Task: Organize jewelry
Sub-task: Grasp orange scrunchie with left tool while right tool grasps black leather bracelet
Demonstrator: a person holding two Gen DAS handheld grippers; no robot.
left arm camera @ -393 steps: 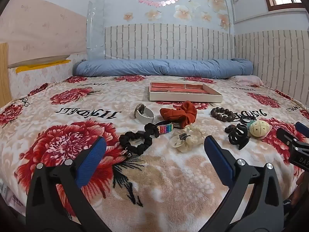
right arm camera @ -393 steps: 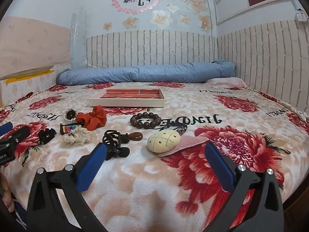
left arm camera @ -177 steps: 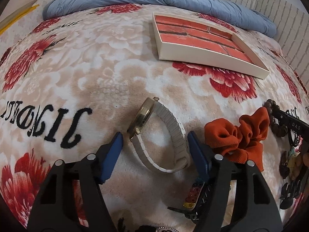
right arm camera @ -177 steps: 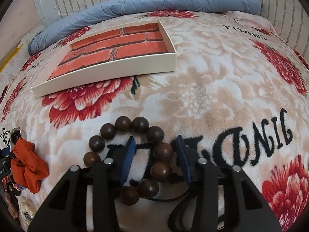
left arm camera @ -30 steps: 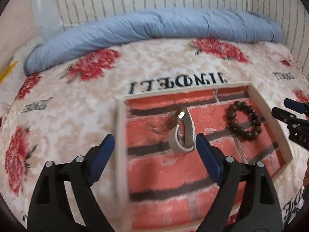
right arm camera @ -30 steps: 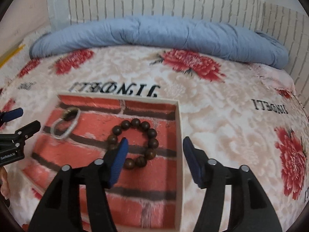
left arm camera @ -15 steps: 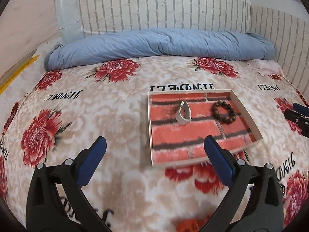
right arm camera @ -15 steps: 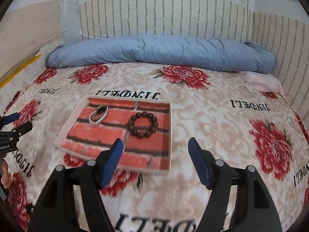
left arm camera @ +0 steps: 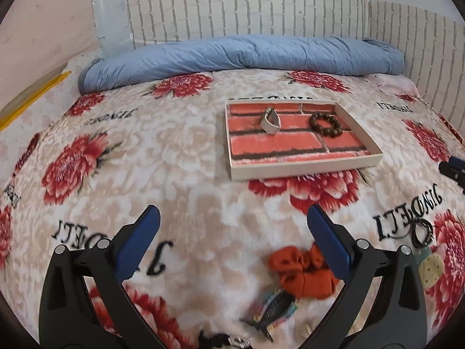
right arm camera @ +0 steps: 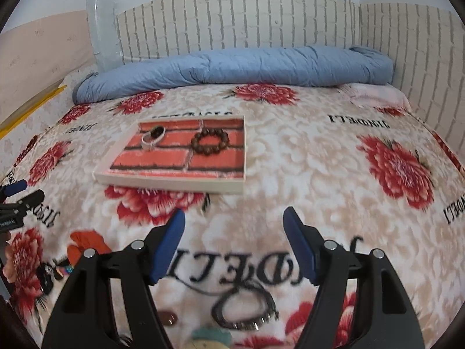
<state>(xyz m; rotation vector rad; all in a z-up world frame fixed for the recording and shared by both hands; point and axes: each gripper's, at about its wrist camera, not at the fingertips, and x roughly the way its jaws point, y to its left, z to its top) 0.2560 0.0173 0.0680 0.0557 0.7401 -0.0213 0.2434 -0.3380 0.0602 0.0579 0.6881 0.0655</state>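
A shallow tray (left arm camera: 302, 171) (right arm camera: 174, 183) with a red brick-pattern floor lies on the floral bedspread. In it are a white-strap watch (left arm camera: 271, 122) (right arm camera: 153, 138) and a brown bead bracelet (left arm camera: 325, 124) (right arm camera: 210, 142). My left gripper (left arm camera: 232, 232) is open and empty, well short of the tray, above an orange scrunchie (left arm camera: 302, 273) and a colourful hair clip (left arm camera: 276, 309). My right gripper (right arm camera: 234, 237) is open and empty, above a dark beaded cord loop (right arm camera: 244, 311). The scrunchie also shows in the right wrist view (right arm camera: 87, 244).
A rolled blue quilt (left arm camera: 241, 55) lies along the brick-pattern headboard. A round cream and teal item (left arm camera: 433, 267) and a dark ring-shaped piece (left arm camera: 421, 234) lie at right. The other gripper shows at each view's edge (left arm camera: 453, 168) (right arm camera: 17, 200).
Both grippers have pulled back from the tray toward the bed's near side. The tray looks smaller and the loose items have come into view below the fingers.
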